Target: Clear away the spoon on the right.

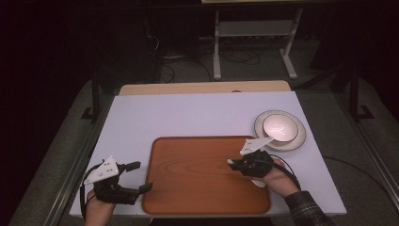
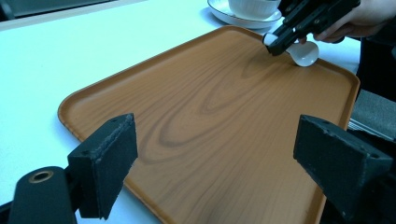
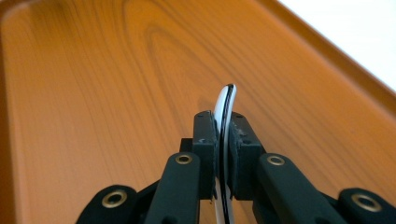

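A white ceramic spoon [image 1: 258, 182] is clamped by its handle in my right gripper [image 1: 235, 164], just above the right part of an orange-brown wooden tray [image 1: 197, 179]. The left gripper view has the spoon's bowl [image 2: 306, 53] low over the tray's far corner. In the right gripper view the spoon's thin handle [image 3: 225, 105] stands edge-on between the pads of my right gripper [image 3: 223, 135], over the tray [image 3: 93, 93]. My left gripper [image 1: 142, 176] rests at the tray's left edge, open and holding nothing. Its jaws [image 2: 224, 154] stand wide apart over the tray [image 2: 187, 116].
A white bowl [image 1: 280, 127] sits on a white plate [image 1: 298, 140] on the table [image 1: 188, 113], just beyond the tray's far right corner. Bowl [image 2: 254, 7] and plate [image 2: 224, 11] are also at the top of the left gripper view.
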